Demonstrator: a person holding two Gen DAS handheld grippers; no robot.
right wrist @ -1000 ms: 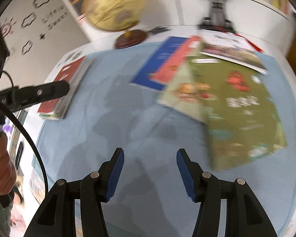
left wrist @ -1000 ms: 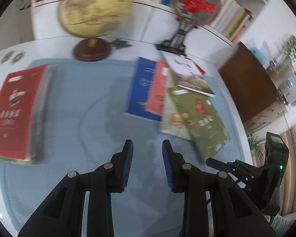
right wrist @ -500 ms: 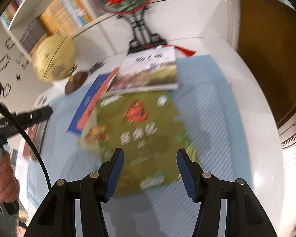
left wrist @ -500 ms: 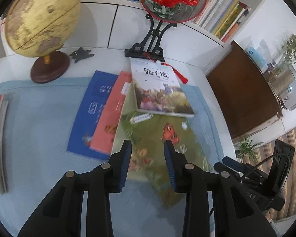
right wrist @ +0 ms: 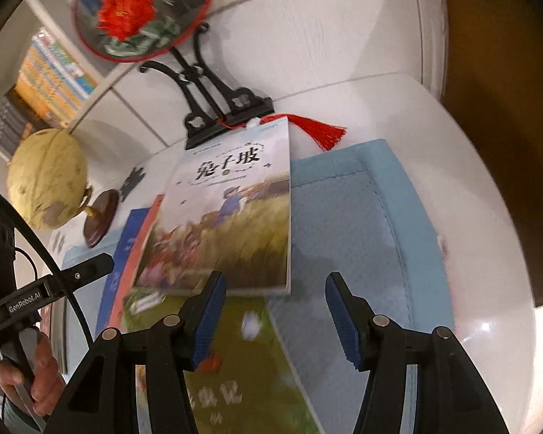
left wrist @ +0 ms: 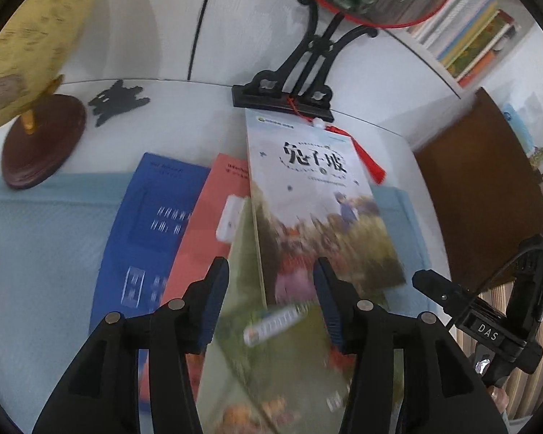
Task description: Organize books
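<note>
Tongs [left wrist: 271, 296] (left, just opening) and right tongs [right wrist: 275, 307] angle down over books [left wrist: 318, 202]

Black fingers [left wrist: 217, 300] with ribbed blue pads [right wrist: 344, 320], silver screws.

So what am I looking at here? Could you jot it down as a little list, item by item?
surface: blue mat on a white table
top book: pale illustrated book, lying on the others
beneath it: green book, red book, blue book
behind the books: globe, round floral ornament on a black stand
left gripper: jaws just opening, nothing held
right gripper: open, nothing held
</note>
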